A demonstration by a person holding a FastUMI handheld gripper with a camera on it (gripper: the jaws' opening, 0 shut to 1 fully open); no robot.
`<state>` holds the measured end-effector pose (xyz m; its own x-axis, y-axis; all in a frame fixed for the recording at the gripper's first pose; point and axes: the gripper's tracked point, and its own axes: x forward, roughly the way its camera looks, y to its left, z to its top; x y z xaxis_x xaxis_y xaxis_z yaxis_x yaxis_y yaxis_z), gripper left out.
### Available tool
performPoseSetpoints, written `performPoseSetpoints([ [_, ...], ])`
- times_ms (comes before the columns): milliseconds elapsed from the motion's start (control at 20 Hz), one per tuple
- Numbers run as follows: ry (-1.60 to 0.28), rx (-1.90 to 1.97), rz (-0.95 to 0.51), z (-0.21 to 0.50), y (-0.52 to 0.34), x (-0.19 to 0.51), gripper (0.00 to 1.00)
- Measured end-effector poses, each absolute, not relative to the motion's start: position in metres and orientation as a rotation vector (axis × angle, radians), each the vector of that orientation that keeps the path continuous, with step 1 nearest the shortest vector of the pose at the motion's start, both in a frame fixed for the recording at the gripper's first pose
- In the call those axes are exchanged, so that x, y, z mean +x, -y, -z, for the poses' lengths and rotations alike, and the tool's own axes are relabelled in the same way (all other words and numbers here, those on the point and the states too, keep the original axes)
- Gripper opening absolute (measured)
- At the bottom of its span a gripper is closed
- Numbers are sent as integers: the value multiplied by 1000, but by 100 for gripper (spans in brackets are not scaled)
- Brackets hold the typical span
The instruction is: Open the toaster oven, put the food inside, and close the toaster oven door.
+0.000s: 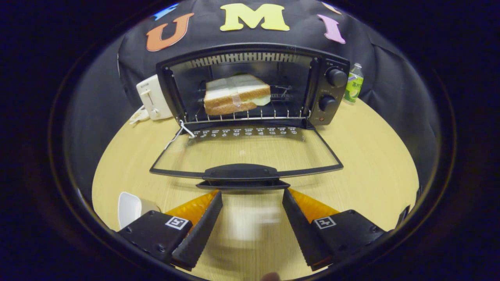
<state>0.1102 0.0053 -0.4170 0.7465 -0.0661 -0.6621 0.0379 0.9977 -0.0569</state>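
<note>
A black toaster oven (328, 88) stands at the back of the round wooden table (371, 156). Its glass door (246, 150) lies folded down flat toward me. The door's black handle (241, 172) is just ahead of my fingertips. A sandwich (236, 93) of white and brown bread with a pale filling rests on the wire rack (242, 116) inside the oven. My gripper (252, 195) is open just above the table, with nothing between its fingers, and it points at the handle.
A white pop-up toaster (153, 97) with its cord stands left of the oven. A green-labelled bottle (354, 84) stands to the oven's right. A white dish (129, 207) lies on the table beside my left finger. A white string hangs off the rack's left corner.
</note>
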Motion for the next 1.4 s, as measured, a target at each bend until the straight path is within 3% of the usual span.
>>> performPoseSetpoints([
  [650,-492,-68,-6,283,-9,169,100],
  [1400,-147,4,-28,45,-11,61,100],
])
